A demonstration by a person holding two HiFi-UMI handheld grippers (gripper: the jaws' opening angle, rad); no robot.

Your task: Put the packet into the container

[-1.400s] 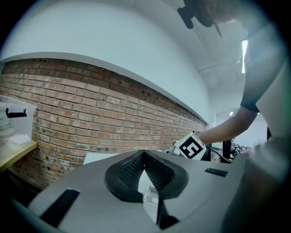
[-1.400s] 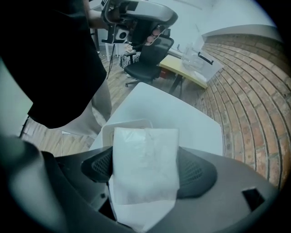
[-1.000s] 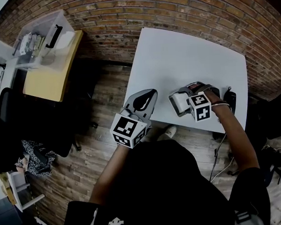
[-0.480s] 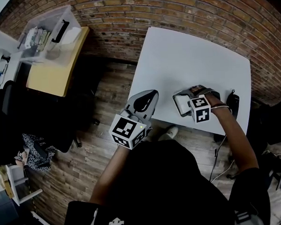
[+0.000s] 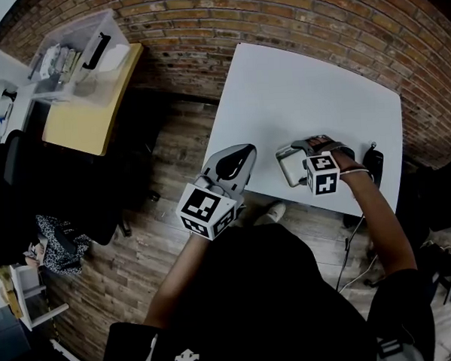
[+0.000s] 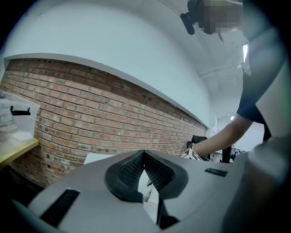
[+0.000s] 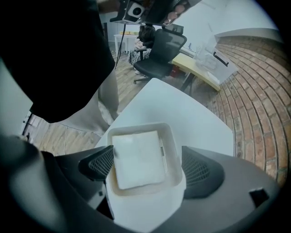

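Note:
A white square container (image 7: 175, 182) stands near the front edge of the white table (image 5: 311, 88), and a flat white packet (image 7: 136, 158) lies inside it. My right gripper (image 7: 145, 166) points down over it, its jaws having just opened wider. The pads stand on either side of the container and hold nothing. In the head view the container (image 5: 286, 165) shows just left of the right gripper (image 5: 308, 150). My left gripper (image 5: 236, 159) hovers at the table's front edge, left of the container; its pads (image 6: 157, 173) meet with nothing between them.
A black device (image 5: 369, 161) lies on the table right of the container. A brick wall (image 5: 277, 18) runs behind the table. To the far left stands a yellow-topped desk (image 5: 86, 115) with a clear storage box (image 5: 75, 48). An office chair (image 7: 159, 50) is on the wooden floor.
The right gripper's jaws have spread wider around the container. Neither hand has shifted noticeably; the left gripper stays shut.

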